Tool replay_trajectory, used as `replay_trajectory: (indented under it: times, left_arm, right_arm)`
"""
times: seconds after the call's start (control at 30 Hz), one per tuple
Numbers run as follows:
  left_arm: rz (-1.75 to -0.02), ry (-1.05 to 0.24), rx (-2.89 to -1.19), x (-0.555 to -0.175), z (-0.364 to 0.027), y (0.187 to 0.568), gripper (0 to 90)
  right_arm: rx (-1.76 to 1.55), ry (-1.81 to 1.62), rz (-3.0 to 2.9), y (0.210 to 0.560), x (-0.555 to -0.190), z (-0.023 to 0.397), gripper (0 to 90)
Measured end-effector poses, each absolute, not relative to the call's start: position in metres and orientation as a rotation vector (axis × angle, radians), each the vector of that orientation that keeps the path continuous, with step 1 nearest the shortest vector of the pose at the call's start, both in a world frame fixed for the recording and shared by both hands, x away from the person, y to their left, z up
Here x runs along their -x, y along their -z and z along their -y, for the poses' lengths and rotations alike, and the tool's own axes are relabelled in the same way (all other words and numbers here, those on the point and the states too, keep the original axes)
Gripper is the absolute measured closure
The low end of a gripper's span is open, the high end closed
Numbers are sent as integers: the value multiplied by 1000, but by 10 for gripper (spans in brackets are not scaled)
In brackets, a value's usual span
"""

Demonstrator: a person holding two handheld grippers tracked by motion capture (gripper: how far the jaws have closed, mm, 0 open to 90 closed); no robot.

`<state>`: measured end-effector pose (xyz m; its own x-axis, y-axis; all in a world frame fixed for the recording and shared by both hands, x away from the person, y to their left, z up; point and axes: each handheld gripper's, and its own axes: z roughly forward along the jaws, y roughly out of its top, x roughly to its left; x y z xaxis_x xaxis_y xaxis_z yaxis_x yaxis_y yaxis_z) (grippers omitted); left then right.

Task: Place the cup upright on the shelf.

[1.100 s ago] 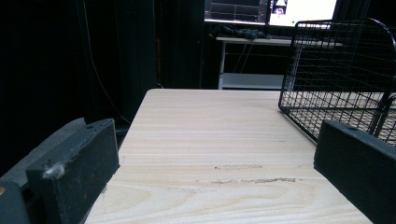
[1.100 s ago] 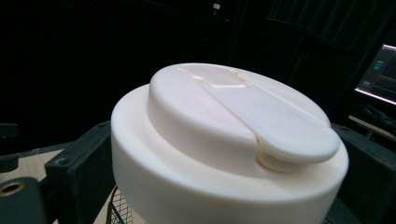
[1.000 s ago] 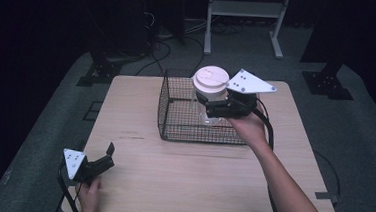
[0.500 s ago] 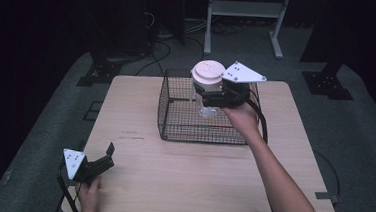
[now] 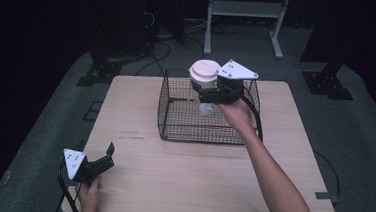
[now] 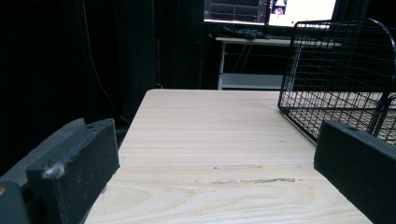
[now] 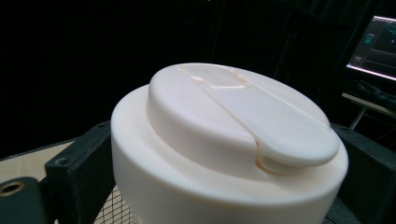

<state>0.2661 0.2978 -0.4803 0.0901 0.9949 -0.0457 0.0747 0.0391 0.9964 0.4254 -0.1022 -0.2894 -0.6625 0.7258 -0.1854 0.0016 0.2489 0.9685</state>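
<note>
The right forearm reached from the near right edge toward the far middle, the right hand (image 5: 237, 109) raised and wrapped around the right gripper (image 5: 208, 93), whose jaws were clamped (its grey three-cornered plate tilted on top). The left hand (image 5: 88, 193) lay low at the near left corner, holding the left gripper (image 5: 107, 156) with jaws spread wide, pointing far and right, its cable trailing back.

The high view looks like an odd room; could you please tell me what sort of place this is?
Probably a dark recording lab: a wooden table on grey flooring, loose cables behind it, and lit monitors on a bench.
</note>
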Motion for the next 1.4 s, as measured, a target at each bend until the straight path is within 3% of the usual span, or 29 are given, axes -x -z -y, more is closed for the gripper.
replay_trajectory:
  times: [1.4]
  left_arm:
    - [-1212, -1073, -1272, -266, -297, 480, 0]
  right_arm:
    - [-754, -1434, -1917, 334, -467, 99, 42]
